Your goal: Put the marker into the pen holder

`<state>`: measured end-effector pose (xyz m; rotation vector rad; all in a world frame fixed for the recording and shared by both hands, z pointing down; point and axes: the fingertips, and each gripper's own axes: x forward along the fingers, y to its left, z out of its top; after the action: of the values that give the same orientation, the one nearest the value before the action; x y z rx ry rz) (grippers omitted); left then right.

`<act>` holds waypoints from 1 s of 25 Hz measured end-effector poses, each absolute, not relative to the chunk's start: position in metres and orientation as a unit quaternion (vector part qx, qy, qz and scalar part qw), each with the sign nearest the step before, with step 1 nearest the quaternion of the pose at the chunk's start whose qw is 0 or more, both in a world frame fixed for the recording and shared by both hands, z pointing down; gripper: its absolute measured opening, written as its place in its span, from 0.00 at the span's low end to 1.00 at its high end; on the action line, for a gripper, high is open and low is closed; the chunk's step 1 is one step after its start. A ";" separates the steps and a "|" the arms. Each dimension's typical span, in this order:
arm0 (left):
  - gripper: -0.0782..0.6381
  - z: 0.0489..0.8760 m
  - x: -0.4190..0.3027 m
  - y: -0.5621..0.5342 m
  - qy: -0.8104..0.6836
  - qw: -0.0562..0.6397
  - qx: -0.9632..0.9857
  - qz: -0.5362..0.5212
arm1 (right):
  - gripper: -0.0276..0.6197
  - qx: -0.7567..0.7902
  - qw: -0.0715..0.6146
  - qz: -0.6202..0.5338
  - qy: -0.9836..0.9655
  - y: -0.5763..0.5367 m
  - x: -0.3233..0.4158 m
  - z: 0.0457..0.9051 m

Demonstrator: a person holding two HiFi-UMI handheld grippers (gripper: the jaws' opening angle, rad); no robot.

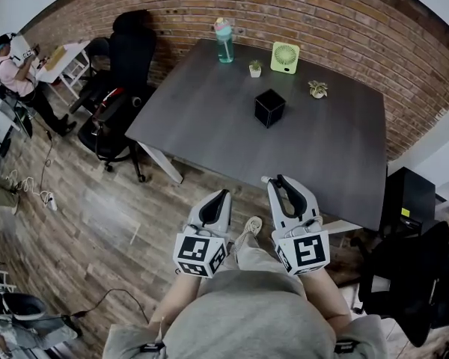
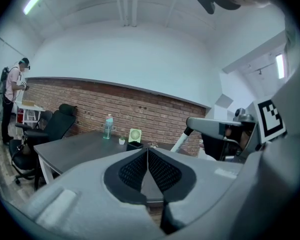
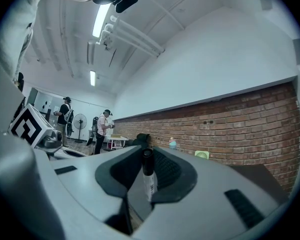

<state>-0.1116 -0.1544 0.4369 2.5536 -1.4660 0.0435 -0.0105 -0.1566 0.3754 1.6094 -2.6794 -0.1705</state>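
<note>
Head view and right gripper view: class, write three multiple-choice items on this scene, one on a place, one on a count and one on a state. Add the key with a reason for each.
1. Where does the black pen holder stand?
A. on the floor
B. on the table
C. on a chair

2. How many small potted plants stand on the table?
A. none
B. five
C. two

3. What state is the right gripper in?
A. shut on the marker
B. wide open, empty
C. shut on nothing

Key:
1 B: it sits on the dark tabletop, in front of the green fan.
2 C: one stands on each side of the fan.
3 A: the right gripper view shows the marker between its pads.
</note>
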 end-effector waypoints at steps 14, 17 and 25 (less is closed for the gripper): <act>0.14 0.422 -0.104 -0.268 -0.488 0.096 0.867 0.016 | 0.15 0.524 0.010 -0.054 -0.850 -0.271 0.002 0.362; 0.14 0.422 -0.103 -0.287 -0.488 0.097 0.867 0.019 | 0.15 0.525 0.010 -0.049 -0.849 -0.292 0.005 0.364; 0.14 0.424 -0.103 -0.330 -0.491 0.102 0.865 0.023 | 0.15 0.532 0.015 -0.038 -0.846 -0.341 0.012 0.371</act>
<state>-0.1029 -0.3301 0.4241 2.5536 -1.4488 0.0671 0.0118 -0.3414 0.3710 1.6552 -2.6317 -0.1179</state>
